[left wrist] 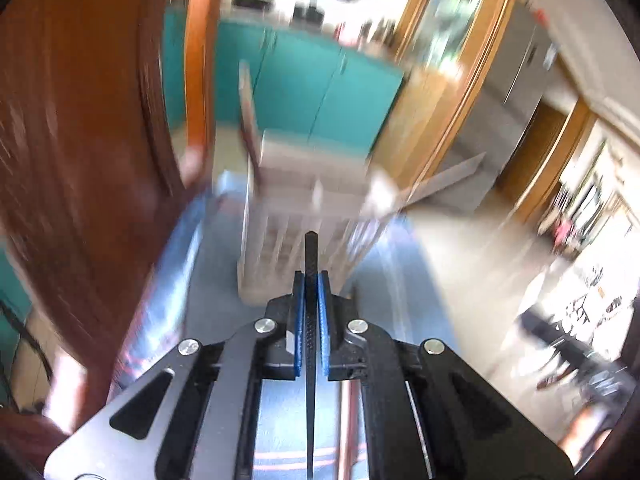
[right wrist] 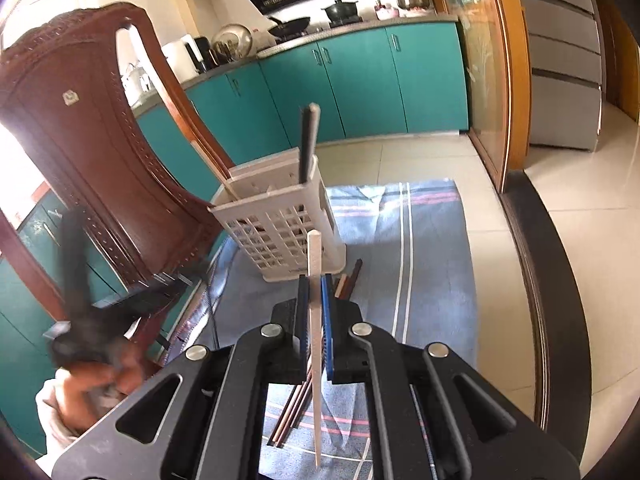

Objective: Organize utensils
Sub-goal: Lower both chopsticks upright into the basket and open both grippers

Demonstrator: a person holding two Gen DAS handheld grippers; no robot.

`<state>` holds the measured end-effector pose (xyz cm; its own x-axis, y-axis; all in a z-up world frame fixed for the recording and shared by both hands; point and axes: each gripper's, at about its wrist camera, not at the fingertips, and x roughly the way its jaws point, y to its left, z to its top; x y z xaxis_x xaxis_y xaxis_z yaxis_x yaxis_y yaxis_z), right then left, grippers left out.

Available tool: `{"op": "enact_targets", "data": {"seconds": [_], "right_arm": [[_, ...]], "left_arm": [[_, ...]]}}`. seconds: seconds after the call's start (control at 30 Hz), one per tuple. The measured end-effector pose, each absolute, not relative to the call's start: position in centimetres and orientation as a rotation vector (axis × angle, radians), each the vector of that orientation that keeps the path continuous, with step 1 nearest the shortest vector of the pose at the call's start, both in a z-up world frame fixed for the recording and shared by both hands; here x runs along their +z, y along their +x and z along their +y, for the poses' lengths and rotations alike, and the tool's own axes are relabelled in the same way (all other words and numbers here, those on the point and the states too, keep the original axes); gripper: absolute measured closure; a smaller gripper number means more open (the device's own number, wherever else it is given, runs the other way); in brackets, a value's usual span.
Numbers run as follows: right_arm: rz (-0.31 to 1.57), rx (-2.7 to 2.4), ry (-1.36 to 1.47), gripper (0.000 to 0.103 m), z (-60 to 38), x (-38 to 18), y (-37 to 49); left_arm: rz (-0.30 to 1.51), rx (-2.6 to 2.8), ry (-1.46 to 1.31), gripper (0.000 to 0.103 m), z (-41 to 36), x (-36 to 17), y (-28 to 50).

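Note:
My left gripper (left wrist: 311,280) is shut on a black chopstick (left wrist: 311,252) that points ahead at a blurred white slotted utensil basket (left wrist: 288,216). In the right wrist view, my right gripper (right wrist: 316,280) is shut on a pale white chopstick (right wrist: 314,252), just in front of the same basket (right wrist: 280,220). The basket stands on a blue striped cloth (right wrist: 420,260). A black and a pale chopstick (right wrist: 308,140) stand upright in it, and a wooden one (right wrist: 224,176) leans at its left. Brown chopsticks (right wrist: 348,280) lie on the cloth under the right gripper. The left gripper (right wrist: 76,320) is a dark blur at far left.
A carved dark wooden chair (right wrist: 80,140) stands close to the left of the basket. Teal kitchen cabinets (right wrist: 360,80) with pots on the counter run behind. The table's dark rim (right wrist: 532,280) curves along the right, with tiled floor beyond it.

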<state>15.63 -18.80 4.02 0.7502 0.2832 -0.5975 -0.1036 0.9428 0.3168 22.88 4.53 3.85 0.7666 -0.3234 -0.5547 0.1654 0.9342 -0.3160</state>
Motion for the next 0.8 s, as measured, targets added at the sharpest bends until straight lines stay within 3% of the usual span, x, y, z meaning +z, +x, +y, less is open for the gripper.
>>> {"op": "enact_targets", "data": {"seconds": [0.3, 0.57, 0.8], "right_arm": [[0.645, 0.208, 0.266, 0.096, -18.9, 5.5, 15.1], [0.654, 0.198, 0.266, 0.096, -19.2, 5.1, 15.0], [0.649, 0.194, 0.287, 0.096, -19.5, 4.9, 15.1]], "left_arm": [[0.111, -0.182, -0.33, 0.096, 7.3, 14.9, 18.4], [0.119, -0.109, -0.383, 0.096, 8.5, 14.3, 22.6], [-0.003, -0.039, -0.408, 0.096, 8.9, 14.9, 21.3]]}}
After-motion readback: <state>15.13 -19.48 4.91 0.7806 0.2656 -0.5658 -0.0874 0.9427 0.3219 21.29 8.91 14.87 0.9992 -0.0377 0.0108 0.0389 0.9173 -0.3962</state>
